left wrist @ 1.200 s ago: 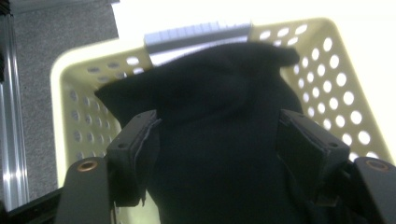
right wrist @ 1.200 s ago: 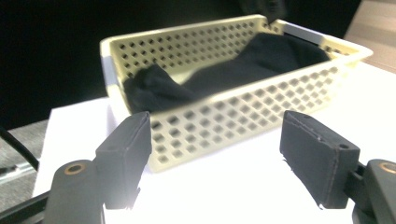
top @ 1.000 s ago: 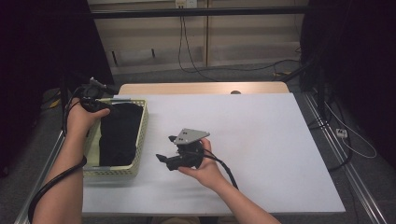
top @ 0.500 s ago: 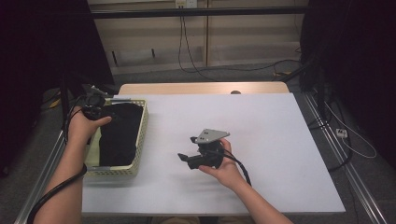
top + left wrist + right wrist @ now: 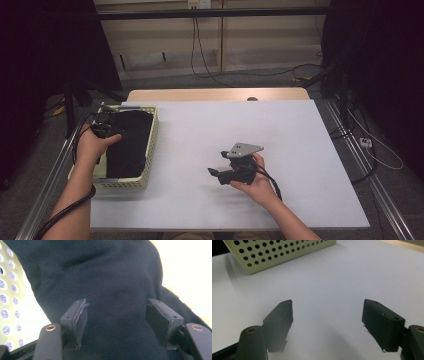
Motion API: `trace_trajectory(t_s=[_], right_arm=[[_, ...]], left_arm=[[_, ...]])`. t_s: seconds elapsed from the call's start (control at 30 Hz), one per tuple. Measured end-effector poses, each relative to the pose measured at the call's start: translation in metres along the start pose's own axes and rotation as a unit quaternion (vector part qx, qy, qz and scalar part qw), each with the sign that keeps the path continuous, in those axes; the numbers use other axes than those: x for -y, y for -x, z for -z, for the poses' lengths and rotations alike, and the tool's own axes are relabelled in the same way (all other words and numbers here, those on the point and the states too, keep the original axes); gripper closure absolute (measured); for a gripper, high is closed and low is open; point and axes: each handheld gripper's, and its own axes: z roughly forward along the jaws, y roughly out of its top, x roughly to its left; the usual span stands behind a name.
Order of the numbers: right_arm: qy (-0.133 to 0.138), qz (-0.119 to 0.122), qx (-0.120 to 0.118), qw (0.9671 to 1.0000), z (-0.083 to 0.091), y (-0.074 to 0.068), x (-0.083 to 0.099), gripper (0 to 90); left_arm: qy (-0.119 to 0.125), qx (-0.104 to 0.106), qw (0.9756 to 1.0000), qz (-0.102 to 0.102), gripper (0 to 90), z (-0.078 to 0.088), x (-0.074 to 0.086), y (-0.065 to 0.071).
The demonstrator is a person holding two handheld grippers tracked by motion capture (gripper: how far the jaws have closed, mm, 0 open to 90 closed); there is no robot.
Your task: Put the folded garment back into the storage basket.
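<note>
The black cloth [image 5: 127, 142] sat in the perforated basket [image 5: 150, 145] at the left of the high view. The left tool [image 5: 116, 315] hovered right over it, jaws apart but just closing in, nothing pinched yet. The right tool [image 5: 328, 322] hung released over the white counter [image 5: 310, 150], mid-frame.

The white table [image 5: 310, 165] lies bare to the right of and beyond the right tool [image 5: 220, 175], so a hand could sweep there freely. Between that tool and the perforated basket [image 5: 150, 145] runs an open strip of table. The basket's walls hem in the left tool [image 5: 112, 134], and the black cloth [image 5: 107, 290] fills the basket beneath it, leaving little room inside.
</note>
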Motion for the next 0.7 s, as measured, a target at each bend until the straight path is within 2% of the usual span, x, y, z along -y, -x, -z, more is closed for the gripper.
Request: trace_trajectory(t_s=[0.17,0.2,0.3,0.33,0.4,0.47,0.5,0.7], right_arm=[[-0.015,0.003,0.006,0.9999,0.006,0.006,0.007,25.1],[-0.016,0.001,0.006,0.9999,0.007,0.007,0.008,25.1],[-0.012,-0.014,0.001,0.9998,0.01,0.011,0.012,25.4],[-0.013,-0.014,0.002,0.9998,0.012,0.013,0.013,25.5],[-0.015,-0.013,0.007,0.9998,0.014,0.014,0.015,25.5],[-0.014,-0.011,0.011,0.9998,0.017,0.016,0.016,25.5],[-0.014,-0.012,0.013,0.9997,0.019,0.016,0.017,25.5],[-0.006,-0.014,0.02,0.9997,0.025,0.019,0.019,25.7]], left_arm=[[-0.002,0.008,1.0,0.0,44.9,0.001,0.004,-0.001],[-0.005,0.01,0.9999,-0.006,47.0,0.001,0.004,-0.001],[-0.019,0.013,0.9997,0.005,59.1,0.002,0.007,0.001],[-0.026,0.015,0.9995,0.007,62.8,0.002,0.008,0.001],[-0.035,0.006,0.9993,0.01,74.5,0.003,0.011,0.002],[-0.041,0.002,0.9991,0.014,80.4,0.005,0.014,0.001],[-0.036,0.002,0.9991,0.023,82.9,0.004,0.016,-0.001],[-0.062,0.0,0.9976,0.031,87.5,-0.006,0.029,-0.012]])
